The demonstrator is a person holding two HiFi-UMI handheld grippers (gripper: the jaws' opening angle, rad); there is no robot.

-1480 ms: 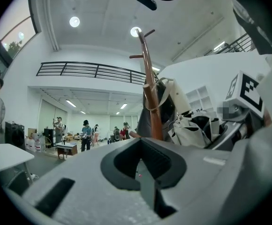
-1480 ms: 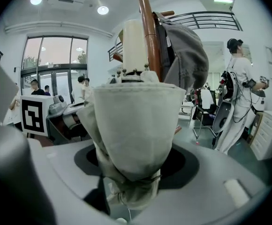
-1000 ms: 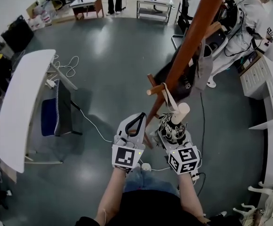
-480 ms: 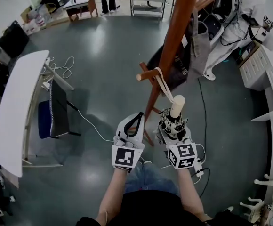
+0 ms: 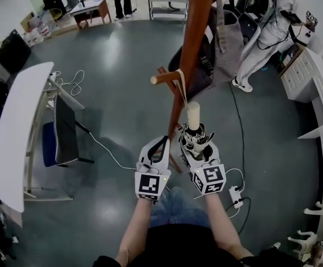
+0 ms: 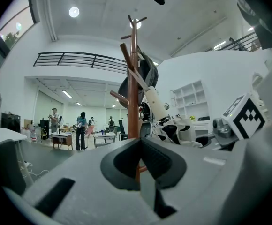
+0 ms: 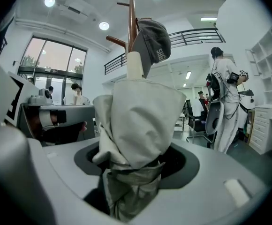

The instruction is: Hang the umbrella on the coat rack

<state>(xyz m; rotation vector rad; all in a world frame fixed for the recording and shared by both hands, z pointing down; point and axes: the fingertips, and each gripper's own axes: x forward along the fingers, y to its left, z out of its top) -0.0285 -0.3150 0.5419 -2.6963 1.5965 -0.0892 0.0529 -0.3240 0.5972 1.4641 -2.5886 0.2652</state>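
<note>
The brown wooden coat rack (image 5: 192, 38) rises straight ahead; its pole also shows in the left gripper view (image 6: 133, 78) and the right gripper view (image 7: 132, 13). The folded white-and-black umbrella (image 5: 195, 138) stands upright with its cream handle (image 5: 193, 115) on top. Its strap (image 5: 181, 90) is looped over a low peg (image 5: 164, 78). My right gripper (image 5: 197, 144) is shut on the umbrella's bundled cloth (image 7: 136, 121). Just left of it, my left gripper (image 5: 162, 144) is shut with nothing in it, and it shows again in its own view (image 6: 143, 172).
A grey bag and dark clothes (image 5: 228, 43) hang on the rack, and a cap (image 7: 154, 41) too. A white desk (image 5: 16, 132) and chair (image 5: 61, 132) stand at left. A person in white (image 5: 267, 32) and white cabinets (image 5: 312, 77) are at right. A power strip (image 5: 235, 196) lies on the floor.
Both grippers have sunk together, taking the umbrella down. The strap stays over the peg and now stretches longer between peg and handle.
</note>
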